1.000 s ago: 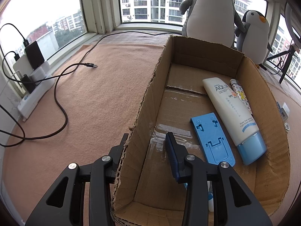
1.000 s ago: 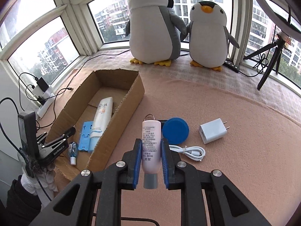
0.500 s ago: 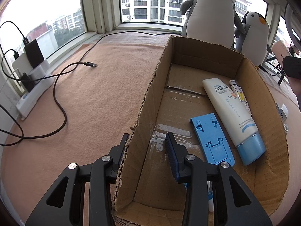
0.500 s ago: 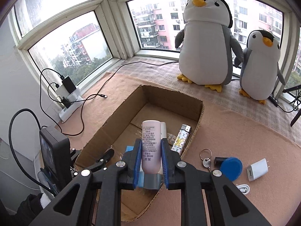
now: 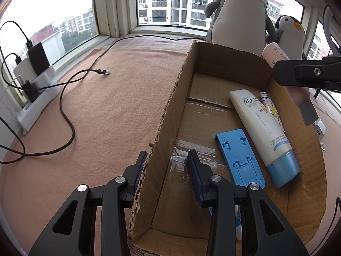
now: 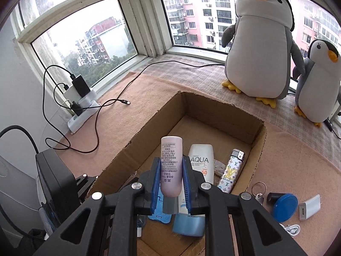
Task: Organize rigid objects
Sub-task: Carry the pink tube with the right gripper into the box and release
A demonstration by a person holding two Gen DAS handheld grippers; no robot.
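Note:
An open cardboard box point(image 5: 170, 111) lies on the tan mat. My left gripper point(image 5: 166, 160) straddles its near left wall, one pad outside and one inside, shut on the wall. Inside lie a white AQUA tube point(image 5: 260, 128), a blue plastic stand point(image 5: 238, 155) and a patterned lighter point(image 6: 231, 175). My right gripper point(image 6: 171, 160) is shut on a pink tube point(image 6: 170, 149) with a grey cap, held above the box's right side. The left wrist view shows that pink tube point(image 5: 273, 53) over the right wall.
On the mat right of the box lie keys point(image 6: 259, 192), a blue round lid point(image 6: 284, 207), a white charger point(image 6: 309, 210) and a white cable point(image 6: 292, 229). Two plush penguins point(image 6: 260, 49) stand behind. A power strip point(image 5: 36, 106) and black cable point(image 5: 68, 115) lie left.
My right gripper has carried the pink tube leftward from over the mat to above the box, and it now shows in the left wrist view. The left gripper has stayed still.

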